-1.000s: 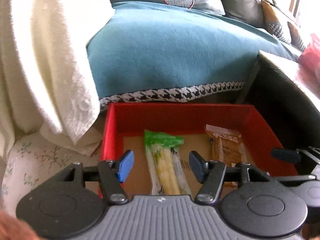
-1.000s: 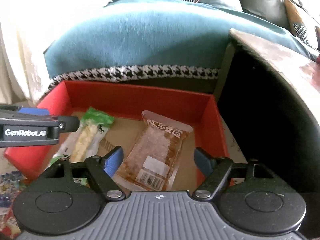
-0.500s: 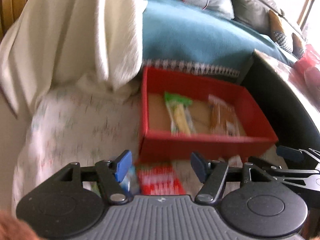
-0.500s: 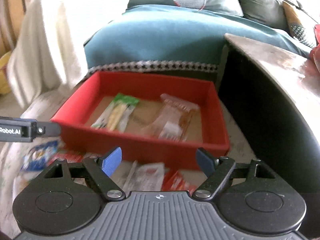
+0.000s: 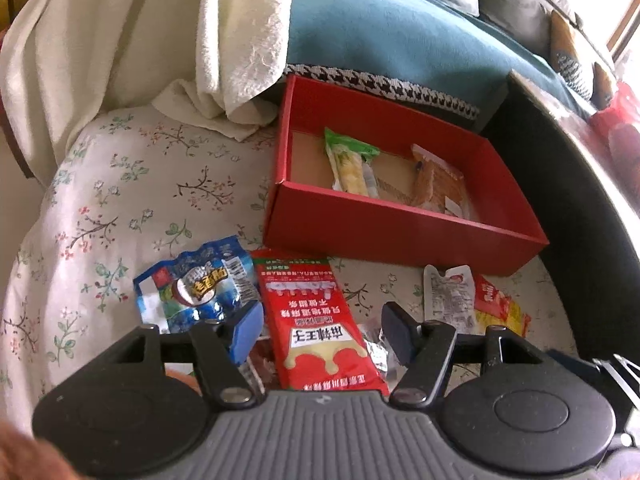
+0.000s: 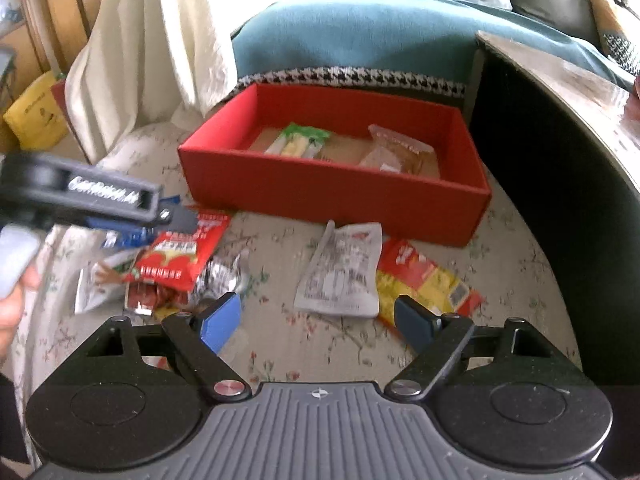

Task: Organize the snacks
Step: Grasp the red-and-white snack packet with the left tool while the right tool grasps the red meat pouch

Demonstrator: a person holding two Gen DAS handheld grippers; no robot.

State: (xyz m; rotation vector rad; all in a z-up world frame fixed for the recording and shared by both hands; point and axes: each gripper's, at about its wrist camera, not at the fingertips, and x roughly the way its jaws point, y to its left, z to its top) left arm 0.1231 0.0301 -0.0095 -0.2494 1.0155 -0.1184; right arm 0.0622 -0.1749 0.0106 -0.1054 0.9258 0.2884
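A red box (image 5: 400,236) on the flowered cloth holds a green-topped pack (image 5: 348,160) and an orange pack (image 5: 436,184). In front of it lie loose snacks: a blue pack (image 5: 196,288), a long red pack (image 5: 320,320), a white sachet (image 6: 340,272) and a red-yellow pack (image 6: 424,280). My left gripper (image 5: 322,330) hangs open just above the long red pack, which shows between its jaws without being pressed. My right gripper (image 6: 318,320) hovers near the white sachet; its jaws are opening with nothing between them. The left gripper (image 6: 176,218) shows from the side over the red pack (image 6: 180,252).
A dark table (image 6: 560,128) stands close on the right of the box. Behind it are a teal blanket (image 5: 400,40) and a white towel (image 5: 180,40) hanging at the left. More crumpled wrappers (image 6: 216,276) lie beside the red pack. A yellow bag (image 6: 32,120) sits far left.
Both grippers have drawn back from over the inside of the red box to above the loose snacks in front of it. Both pairs of jaws stand a little wider.
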